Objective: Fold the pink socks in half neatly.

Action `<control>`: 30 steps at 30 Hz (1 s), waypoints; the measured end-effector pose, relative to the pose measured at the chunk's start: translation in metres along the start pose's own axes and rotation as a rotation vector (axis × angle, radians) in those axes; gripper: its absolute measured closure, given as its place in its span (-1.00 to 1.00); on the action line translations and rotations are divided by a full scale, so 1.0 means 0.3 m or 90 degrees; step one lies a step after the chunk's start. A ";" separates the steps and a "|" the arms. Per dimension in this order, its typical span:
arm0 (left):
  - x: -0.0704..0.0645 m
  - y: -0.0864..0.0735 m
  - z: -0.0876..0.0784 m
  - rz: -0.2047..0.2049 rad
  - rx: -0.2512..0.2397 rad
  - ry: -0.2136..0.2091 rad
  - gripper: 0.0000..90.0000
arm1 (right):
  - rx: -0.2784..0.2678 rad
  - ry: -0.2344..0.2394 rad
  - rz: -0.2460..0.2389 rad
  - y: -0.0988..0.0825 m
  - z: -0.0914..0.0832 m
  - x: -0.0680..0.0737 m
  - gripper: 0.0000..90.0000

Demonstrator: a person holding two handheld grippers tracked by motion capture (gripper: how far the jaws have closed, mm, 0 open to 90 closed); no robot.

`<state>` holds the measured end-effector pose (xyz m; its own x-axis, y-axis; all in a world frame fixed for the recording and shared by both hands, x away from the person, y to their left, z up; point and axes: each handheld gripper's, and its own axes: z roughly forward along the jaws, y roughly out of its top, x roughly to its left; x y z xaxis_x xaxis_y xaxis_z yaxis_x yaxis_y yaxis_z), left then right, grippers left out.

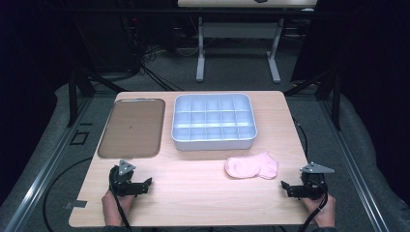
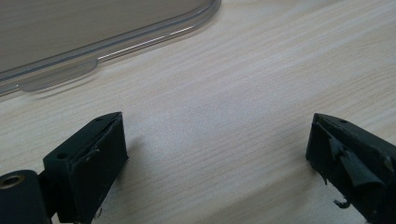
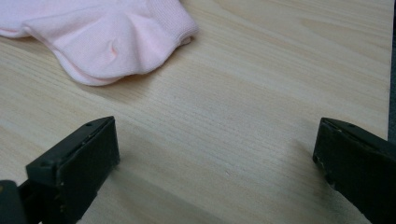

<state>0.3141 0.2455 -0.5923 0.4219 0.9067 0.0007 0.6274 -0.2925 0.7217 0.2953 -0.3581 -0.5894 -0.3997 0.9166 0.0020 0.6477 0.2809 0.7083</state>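
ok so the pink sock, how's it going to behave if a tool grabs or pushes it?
The pink sock is probably floppy: in the right gripper view it lies in soft folds, so a pinch would likely lift one layer and the rest would drape. It looks light, thin knit. Pushed on the wooden table, it would likely bunch rather than slide whole.

Wooden table [image 1: 193,179] — brown tray [image 1: 131,127], divided bin [image 1: 213,122], pink sock [image 1: 251,166].

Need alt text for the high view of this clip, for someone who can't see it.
A person's hands hold two open grippers, left gripper and right gripper, low over the near edge of a wooden table. A pink sock lies ahead of the right gripper. Farther back sit a brown tray and, to its right, an empty white divided bin.
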 end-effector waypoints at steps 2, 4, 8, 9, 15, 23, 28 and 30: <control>-0.001 0.000 0.000 -0.002 0.000 0.001 -0.89 | 0.004 0.000 -0.001 0.002 0.000 0.000 -1.00; -0.001 0.000 0.001 -0.002 0.000 0.002 -0.89 | 0.007 -0.005 0.006 0.005 0.001 0.002 -1.00; -0.001 0.000 0.001 -0.002 0.000 0.002 -0.89 | 0.014 -0.009 0.000 0.013 0.003 0.003 -1.00; -0.002 0.000 0.001 -0.003 -0.001 0.003 -0.89 | 0.016 -0.007 0.000 0.015 0.004 0.003 -1.00; -0.002 0.001 0.001 -0.003 0.000 0.003 -0.89 | 0.026 -0.002 0.006 0.026 0.009 0.000 -1.00; -0.002 0.001 0.001 -0.004 0.000 0.003 -0.89 | 0.022 0.018 0.014 0.068 -0.031 0.003 -1.00; -0.002 0.001 0.001 -0.005 0.000 0.004 -0.89 | 0.018 0.033 -0.008 0.118 -0.053 0.029 -1.00; -0.003 0.001 0.001 -0.005 -0.001 0.004 -0.89 | 0.013 0.045 -0.020 0.151 -0.055 0.053 -1.00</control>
<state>0.3141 0.2446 -0.5923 0.4123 0.9110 -0.0009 0.6302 -0.2845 0.7224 0.3075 -0.3355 -0.5458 -0.4653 0.8847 0.0303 0.6465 0.3162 0.6943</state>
